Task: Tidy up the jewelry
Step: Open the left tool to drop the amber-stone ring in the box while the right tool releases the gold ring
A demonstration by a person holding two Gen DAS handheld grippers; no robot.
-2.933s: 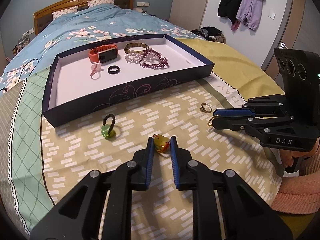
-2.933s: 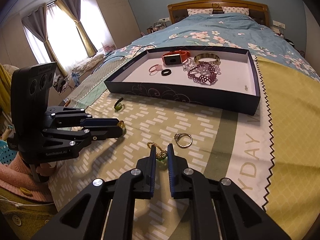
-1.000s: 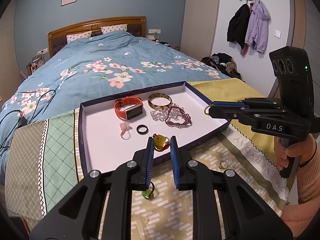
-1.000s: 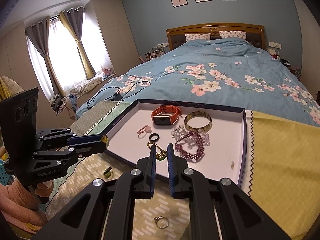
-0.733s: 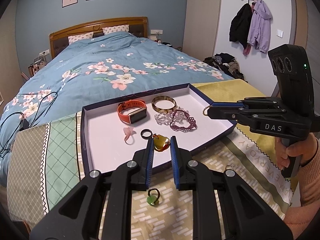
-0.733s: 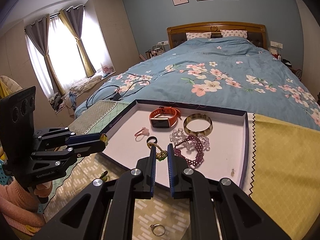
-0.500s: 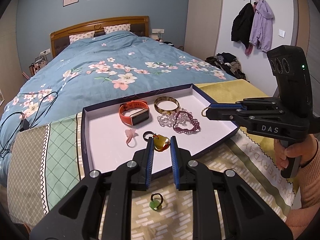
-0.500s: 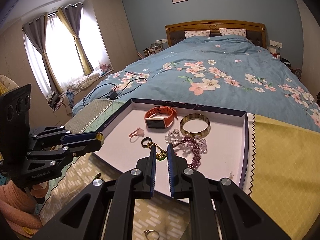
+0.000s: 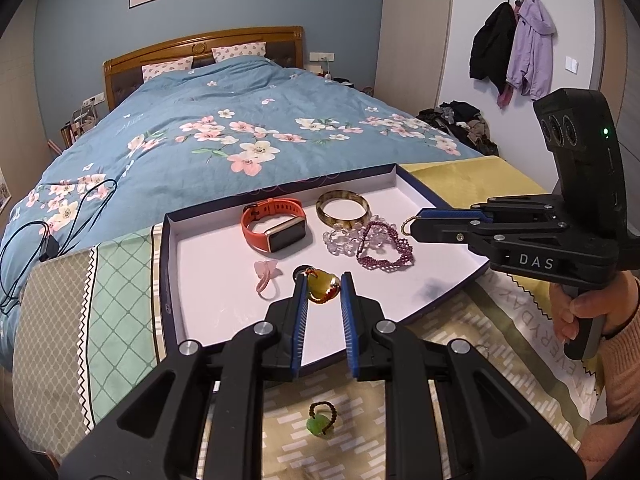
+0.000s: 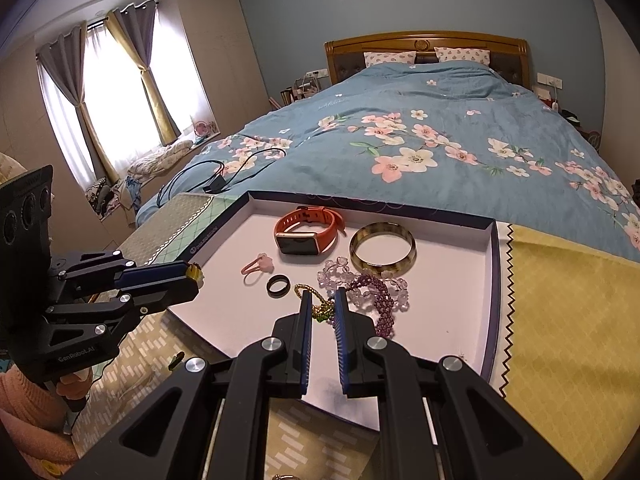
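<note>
A dark blue tray (image 9: 443,205) with a white floor lies on the bed. It holds an orange watch (image 9: 276,227), an amber bangle (image 9: 342,209), clear and purple bead bracelets (image 9: 380,246), a pink ring (image 9: 266,274) and a black ring (image 10: 278,285). My left gripper (image 9: 324,285) is shut on an amber pendant (image 9: 322,286) above the tray's front part. My right gripper (image 10: 321,303) is shut on a gold chain piece with a green stone (image 10: 320,308), above the tray near the bracelets (image 10: 370,292).
A green stone ring with dark beads (image 9: 320,420) and a small metal ring (image 9: 482,350) lie on the patterned cloth in front of the tray. A black cable (image 10: 224,172) lies on the blue floral quilt behind. Coats hang on the right wall (image 9: 512,48).
Both grippers lifted their pieces from the cloth and carried them forward over the tray. In the last half second both moved a little further over the tray floor.
</note>
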